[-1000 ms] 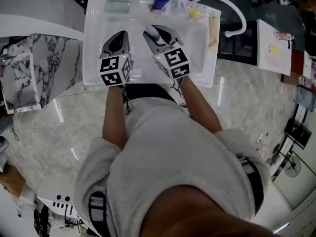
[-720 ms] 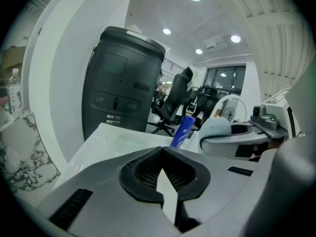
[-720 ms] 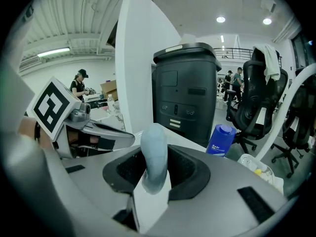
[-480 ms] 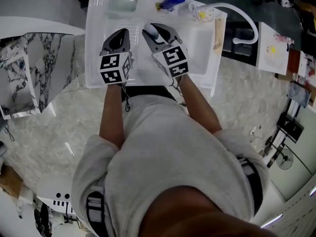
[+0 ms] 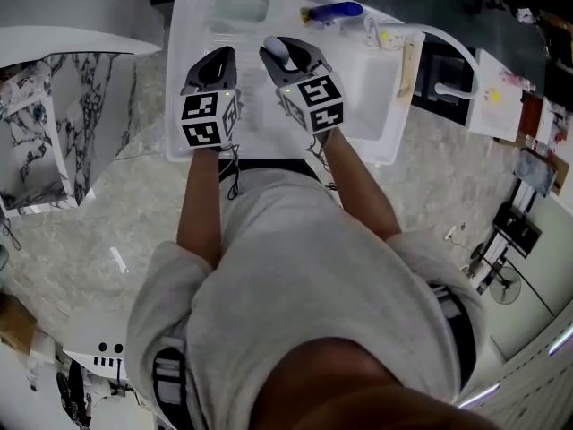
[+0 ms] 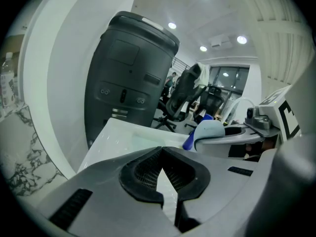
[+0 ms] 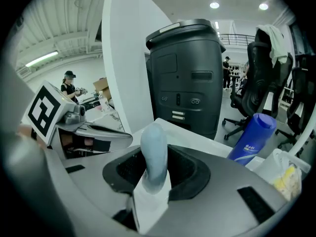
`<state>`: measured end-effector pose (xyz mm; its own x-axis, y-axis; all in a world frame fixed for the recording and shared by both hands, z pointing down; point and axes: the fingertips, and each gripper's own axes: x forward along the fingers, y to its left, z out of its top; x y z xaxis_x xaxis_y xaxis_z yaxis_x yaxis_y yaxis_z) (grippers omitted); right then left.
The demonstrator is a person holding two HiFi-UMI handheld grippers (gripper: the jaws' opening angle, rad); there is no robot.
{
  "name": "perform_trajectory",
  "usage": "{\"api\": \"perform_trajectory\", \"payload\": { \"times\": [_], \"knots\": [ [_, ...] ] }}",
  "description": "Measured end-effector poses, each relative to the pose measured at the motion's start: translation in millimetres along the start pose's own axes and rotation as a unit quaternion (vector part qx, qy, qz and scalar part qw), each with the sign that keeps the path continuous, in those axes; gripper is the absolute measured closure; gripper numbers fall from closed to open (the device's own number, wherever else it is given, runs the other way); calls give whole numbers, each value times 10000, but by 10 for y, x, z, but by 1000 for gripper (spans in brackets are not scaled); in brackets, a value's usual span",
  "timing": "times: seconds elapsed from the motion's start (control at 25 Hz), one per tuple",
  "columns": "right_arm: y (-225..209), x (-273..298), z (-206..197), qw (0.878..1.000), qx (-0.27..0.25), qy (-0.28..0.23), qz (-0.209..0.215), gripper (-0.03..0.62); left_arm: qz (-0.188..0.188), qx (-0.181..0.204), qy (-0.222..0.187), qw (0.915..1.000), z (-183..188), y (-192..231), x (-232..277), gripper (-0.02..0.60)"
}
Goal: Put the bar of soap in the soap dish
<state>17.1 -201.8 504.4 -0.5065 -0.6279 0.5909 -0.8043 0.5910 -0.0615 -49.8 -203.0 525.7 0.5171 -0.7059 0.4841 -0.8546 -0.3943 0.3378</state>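
Pale marble-look flooring surrounds a white sink point(image 5: 182, 106), with a dark grey cabinet point(image 6: 131, 78) beyond it. Both grippers hang over the basin, side by side. The right gripper point(image 5: 288, 55) has its fingers clamped on the bar of soap point(image 7: 154, 152), a pale blue-grey bar standing on edge and poking out past the tips. The left gripper point(image 6: 161, 152) is empty, its fingers closed tip to tip. At the sink's far rim sits the greenish soap dish point(image 5: 240, 7), apart from the soap, with a blue bottle point(image 5: 336, 12) to its right.
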Motion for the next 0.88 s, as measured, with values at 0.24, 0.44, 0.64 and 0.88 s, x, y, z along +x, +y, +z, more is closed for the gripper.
{"api": "perform_trajectory", "payload": {
  "times": [0.24, 0.44, 0.64, 0.88],
  "knots": [
    [-22, 223, -16, 9997, -31, 257, -41, 477, 3, -82, 83, 9999, -11, 163, 77, 563],
    [-42, 398, 5, 9985, -334, 428, -23, 477, -2, -112, 162, 9998, -39, 245, 123, 563],
    [-49, 566, -5, 9956, -670, 657, -36, 477, 40, -163, 213, 9996, -85, 344, 140, 563],
    [-57, 742, 12, 9855, -1389, 968, -92, 477, 139, -267, 206, 9993, -109, 471, 125, 563]
  ]
}}
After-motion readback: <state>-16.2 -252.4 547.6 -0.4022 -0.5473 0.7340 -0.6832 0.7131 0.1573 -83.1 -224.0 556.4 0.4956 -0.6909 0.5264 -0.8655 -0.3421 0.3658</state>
